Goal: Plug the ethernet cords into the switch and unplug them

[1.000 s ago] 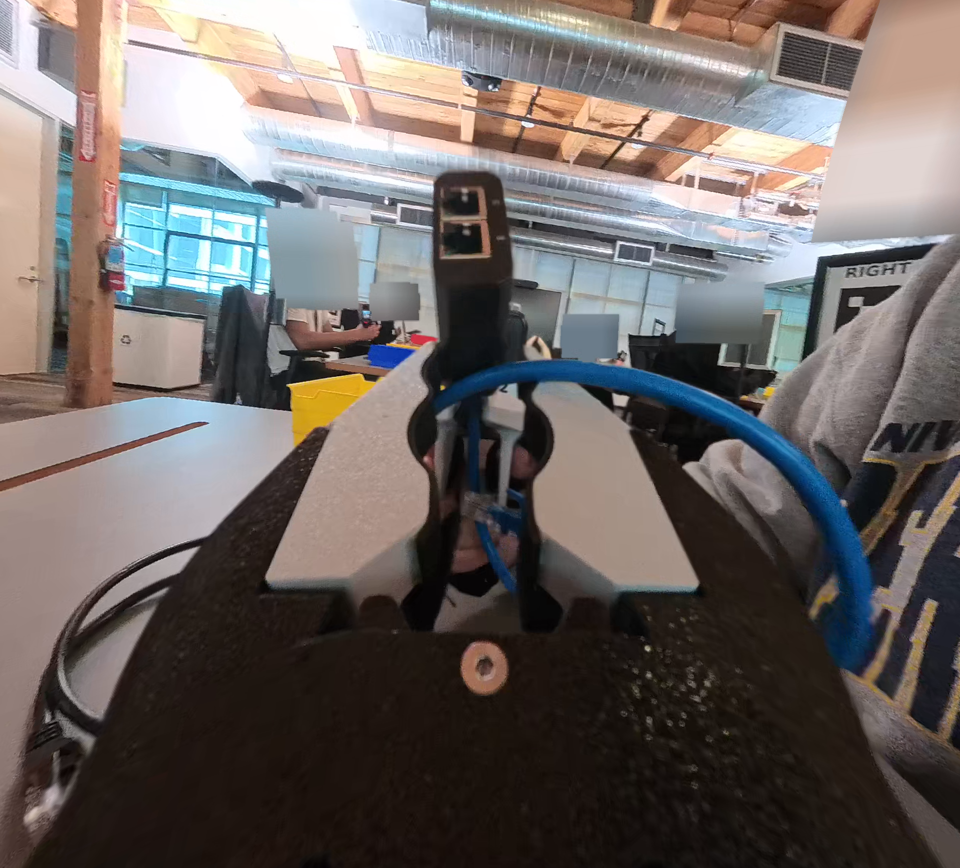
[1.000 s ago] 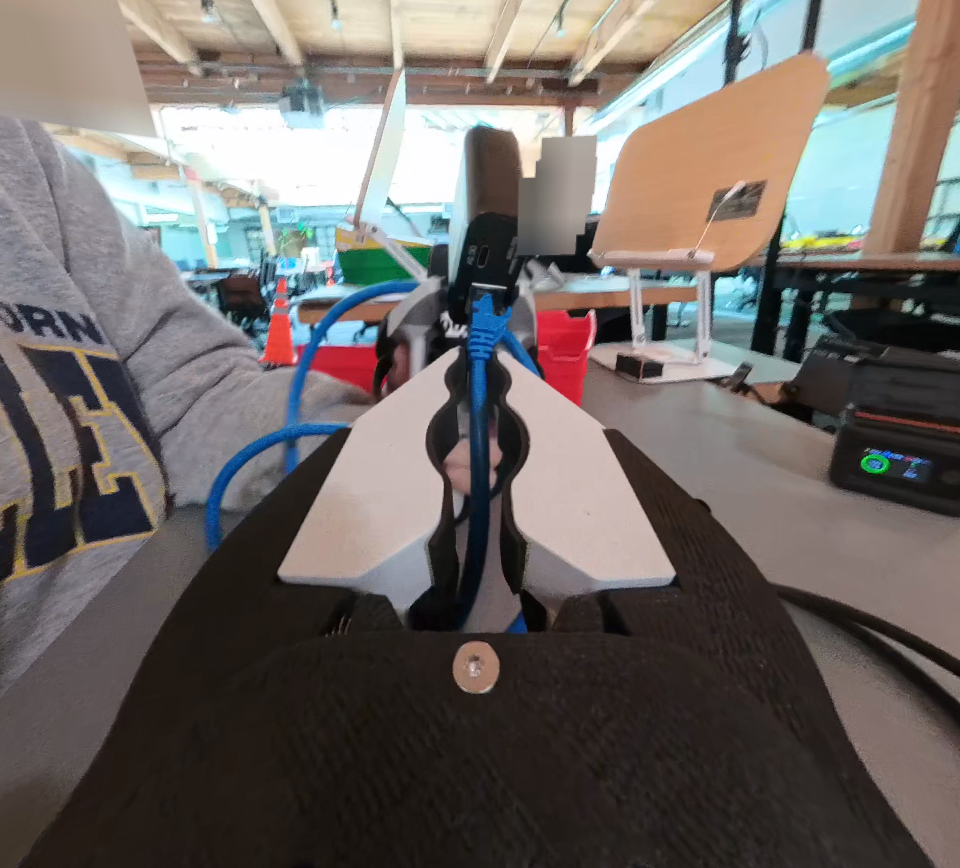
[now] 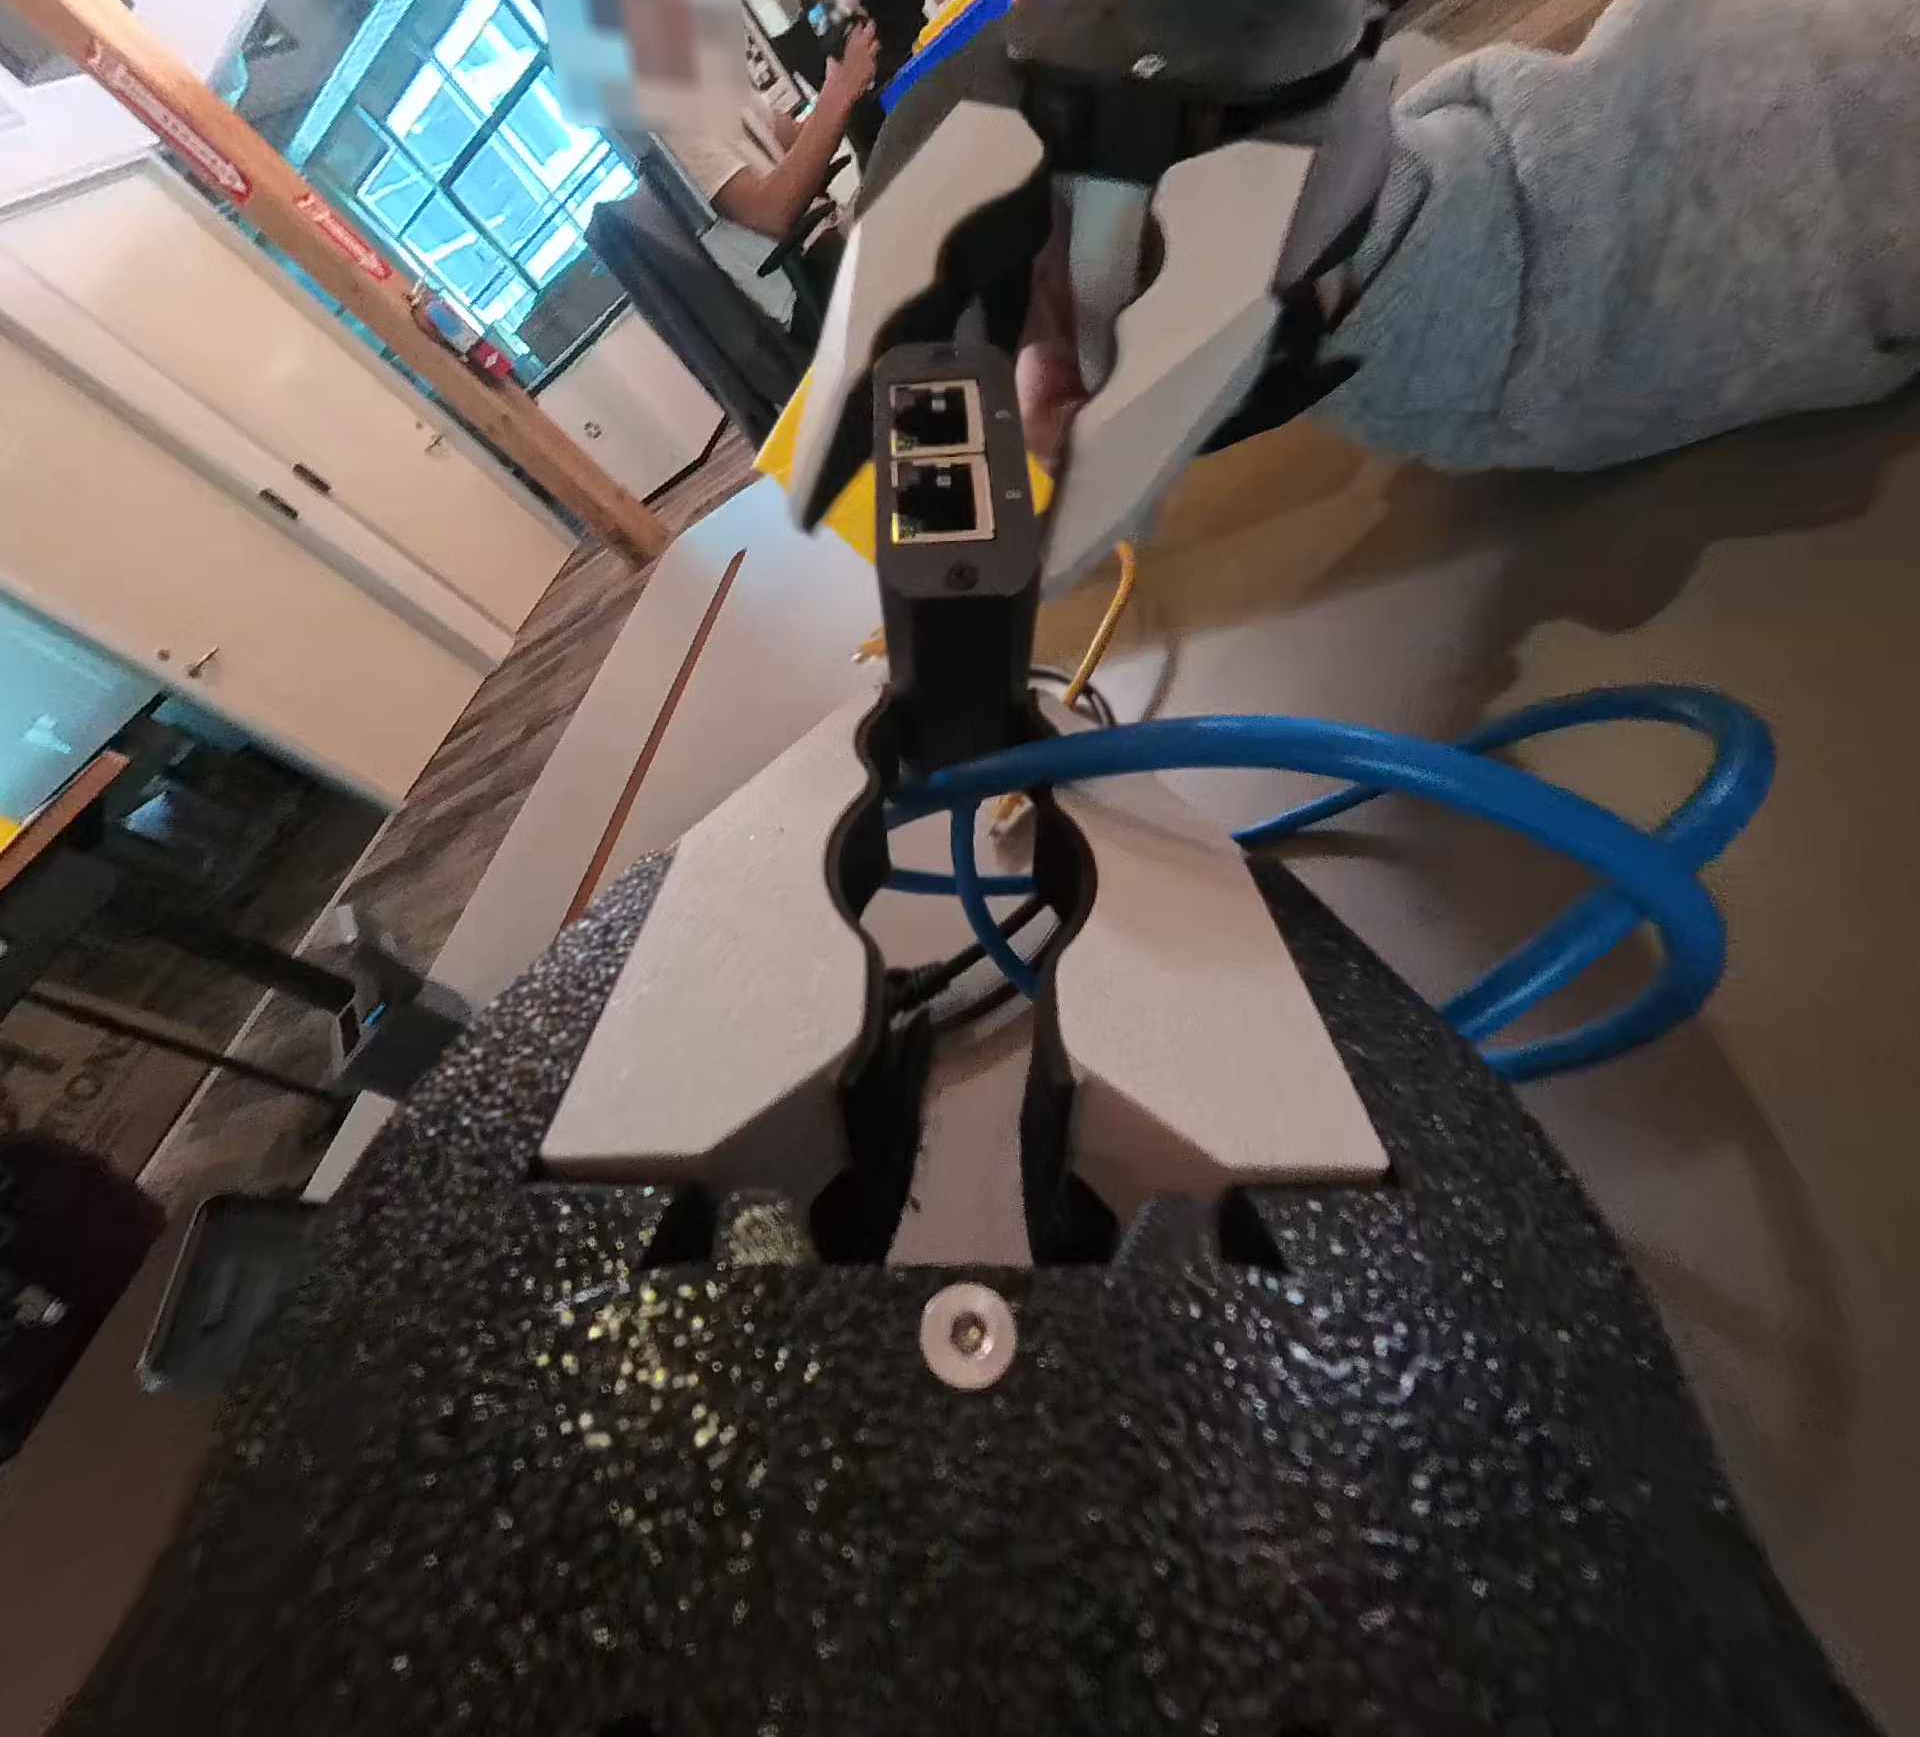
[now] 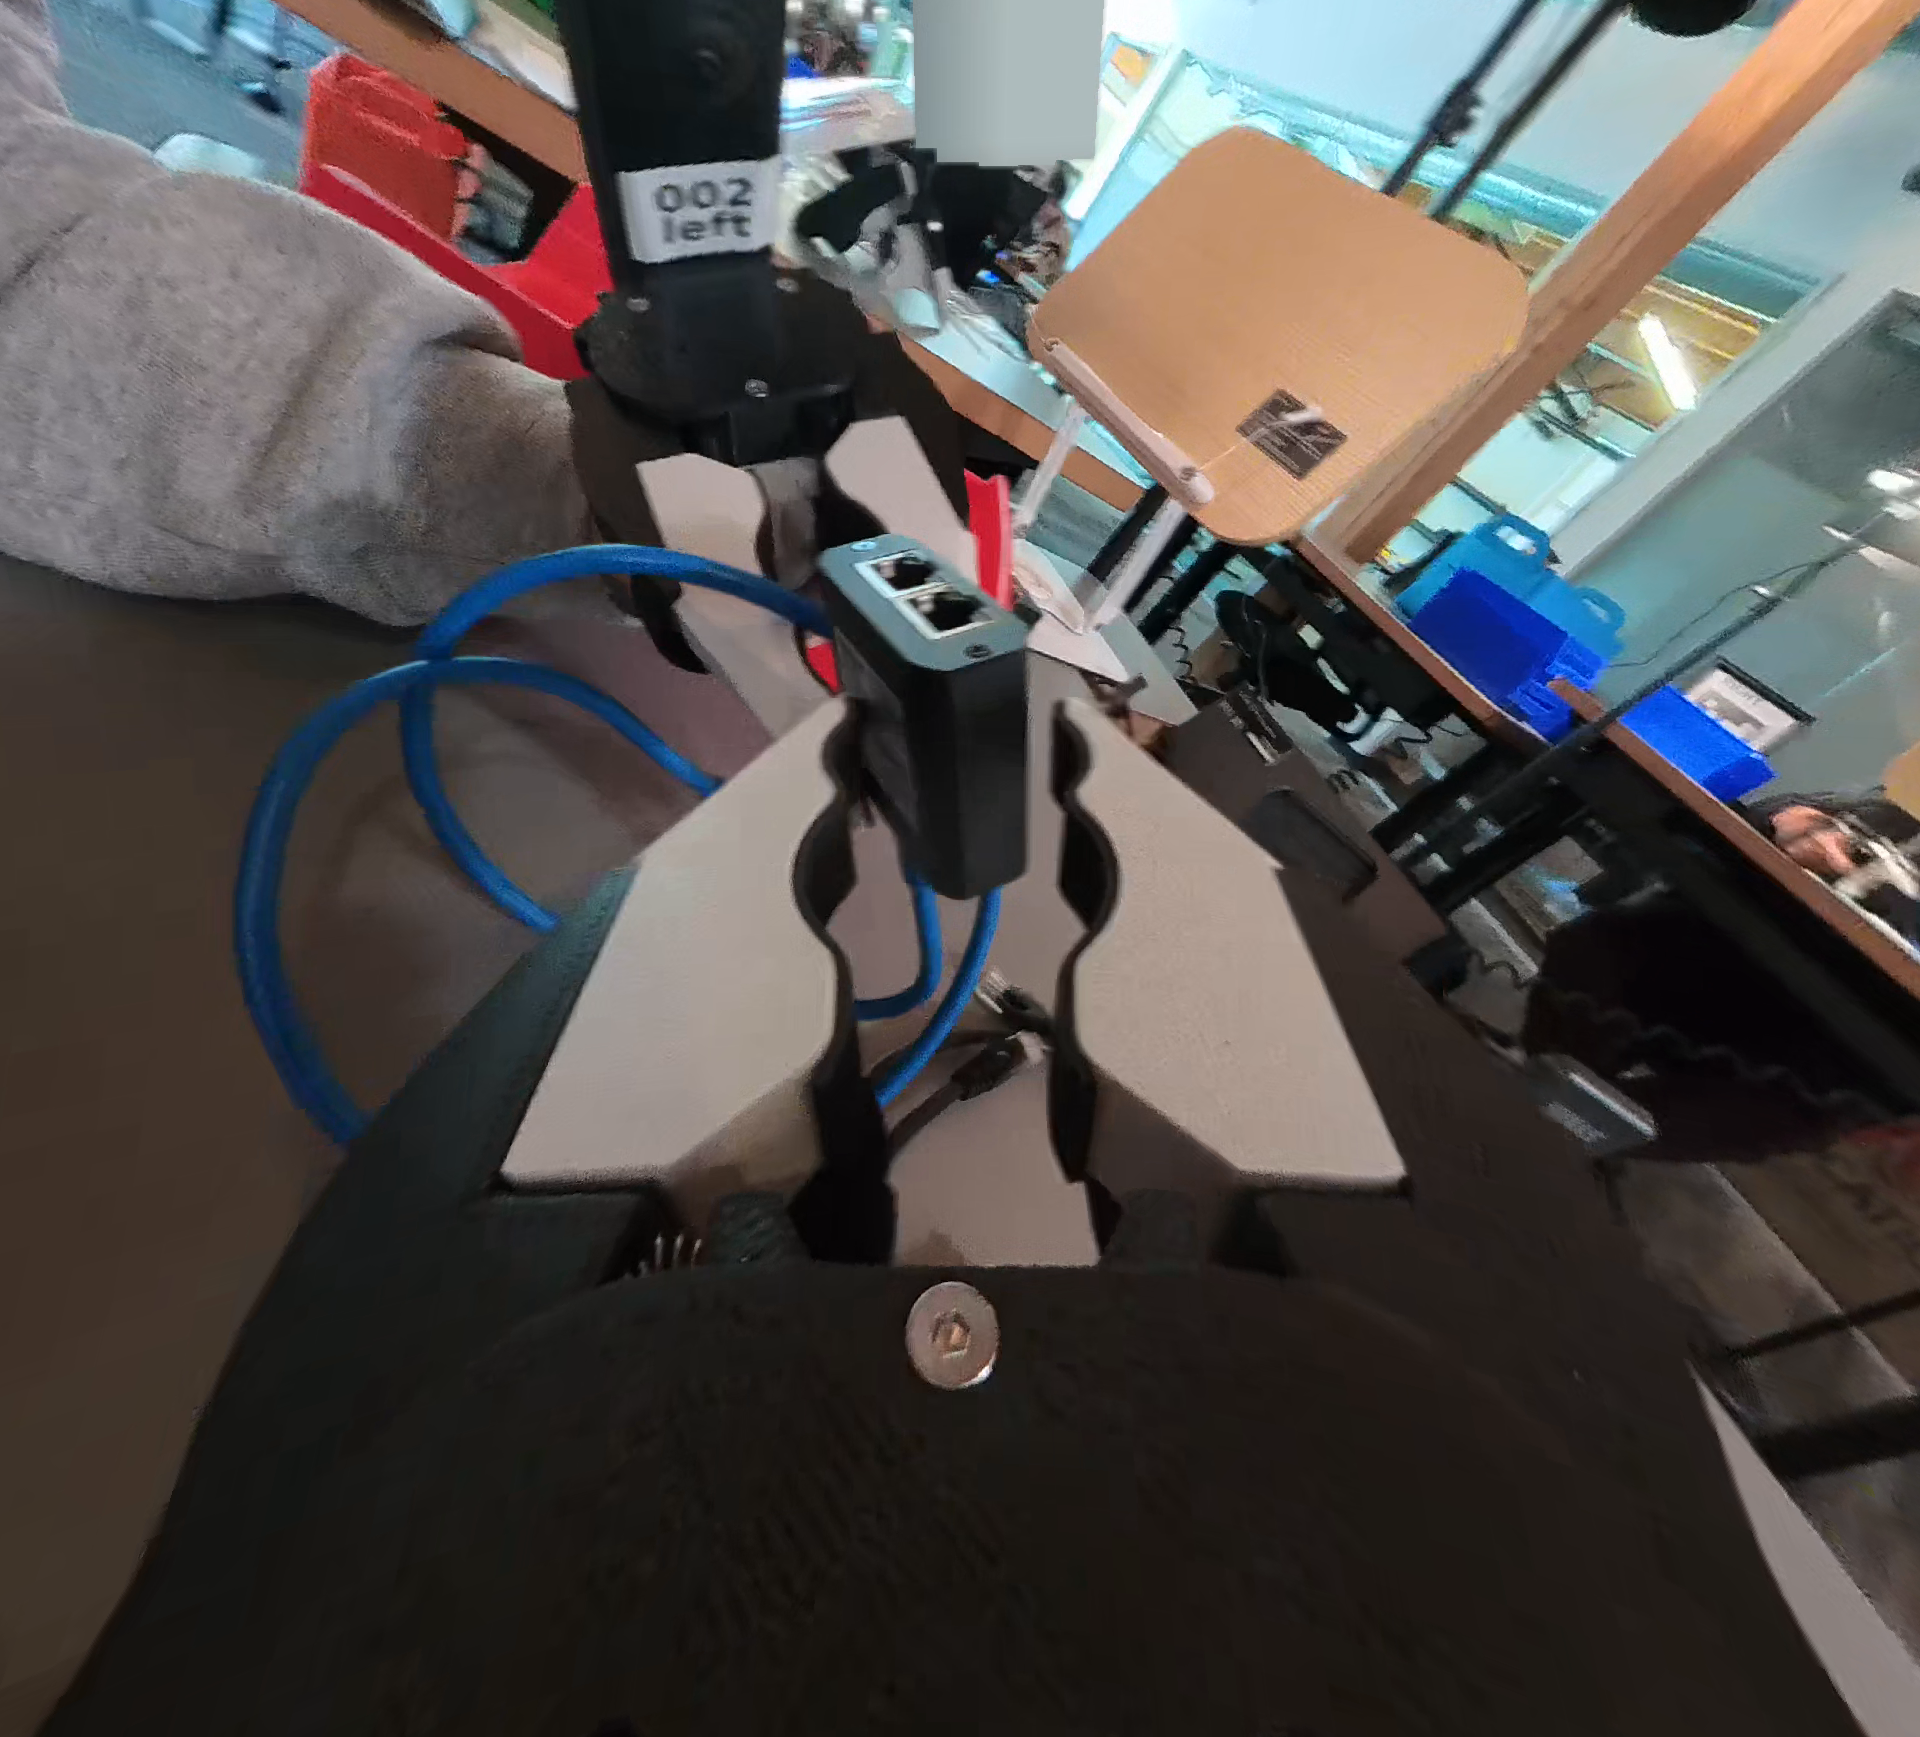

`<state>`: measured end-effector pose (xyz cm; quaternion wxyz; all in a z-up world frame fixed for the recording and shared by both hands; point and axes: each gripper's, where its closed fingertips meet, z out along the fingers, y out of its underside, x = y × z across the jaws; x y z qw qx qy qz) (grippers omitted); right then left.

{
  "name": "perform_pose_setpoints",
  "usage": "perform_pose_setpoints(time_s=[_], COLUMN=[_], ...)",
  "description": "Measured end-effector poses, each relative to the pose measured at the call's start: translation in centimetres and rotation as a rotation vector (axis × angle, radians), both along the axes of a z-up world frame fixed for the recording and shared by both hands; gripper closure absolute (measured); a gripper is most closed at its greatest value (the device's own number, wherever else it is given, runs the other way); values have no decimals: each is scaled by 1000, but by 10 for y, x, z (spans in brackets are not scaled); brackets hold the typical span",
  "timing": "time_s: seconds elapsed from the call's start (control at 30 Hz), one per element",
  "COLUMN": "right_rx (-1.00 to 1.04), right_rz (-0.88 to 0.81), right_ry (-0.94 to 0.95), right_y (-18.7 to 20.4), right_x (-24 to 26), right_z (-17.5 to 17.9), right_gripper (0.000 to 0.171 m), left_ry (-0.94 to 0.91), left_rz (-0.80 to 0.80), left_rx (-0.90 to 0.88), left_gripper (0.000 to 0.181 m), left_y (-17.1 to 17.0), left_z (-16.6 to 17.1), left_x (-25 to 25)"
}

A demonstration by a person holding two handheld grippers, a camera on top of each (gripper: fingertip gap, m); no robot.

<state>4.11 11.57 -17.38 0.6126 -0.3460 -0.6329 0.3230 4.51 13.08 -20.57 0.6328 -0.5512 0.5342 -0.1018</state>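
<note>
My left gripper [image 3: 961, 752] has its fingers [image 3: 769, 939] pinching the lower body of the black switch [image 3: 951, 565], which stands up out of them with its two empty ports [image 3: 935, 461] facing my camera. In the right wrist view the same switch [image 4: 940, 721] shows tilted, its ports turned up, with the left gripper [image 4: 800, 544] behind it.

My right gripper [image 4: 951, 752] has its fingers [image 4: 707, 939] spread, one on either side of the switch; I cannot tell whether they touch it. From the left wrist view the right gripper [image 3: 1039, 378] hangs above the top of the switch, its fingers [image 3: 1174, 399] apart around the upper port end.

The blue ethernet cord [image 3: 1558, 814] is plugged into nothing. It loops loosely over the worktop [image 3: 1558, 627] to the right of my left fingers and passes behind the switch. In the right wrist view the blue ethernet cord [image 4: 312, 856] coils to the left, and a black cable with its connector [image 4: 987, 1059] lies under my fingers. A thin yellow cable [image 3: 1107, 617] lies on the worktop beyond the switch. A grey sleeve [image 3: 1621, 233] reaches in behind the right gripper.
</note>
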Motion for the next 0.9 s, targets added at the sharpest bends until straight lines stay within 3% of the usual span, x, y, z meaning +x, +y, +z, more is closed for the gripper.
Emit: perform_pose_setpoints(time_s=[0.1,0.23,0.3,0.37,0.5,0.6,0.7,0.8,0.9], right_rx=[-101,-329,-415,-449,-522,-560,-581,-596,-625], right_rz=[44,76,109,118,219,256,264,289,346], right_ry=[24,237,332,383,482,497,482,439,417], right_y=[0,23,32,38,35,35,35,27,15], right_x=[5,31,47,56,70,72,64,47,33], right_z=[7,37,49,55,70,70,64,54,49], right_gripper=[144,148,149,149,150,150,151,150,151], left_ry=[-64,-324,-460,-559,-571,-594,-685,-800,-746], left_rz=[-13,-76,-8,106,271,385,193,-30,-111], left_rx=[-28,-360,-428,-411,-380,-237,-148,-170,-241], left_gripper=[160,135,126,133,134,140,133,116,106], left_y=[-1,3,19,36,53,59,35,8,1], left_z=[5,14,21,27,23,32,60,83,75], left_x=[3,-6,-22,-42,-66,-78,-64,-50,-24])
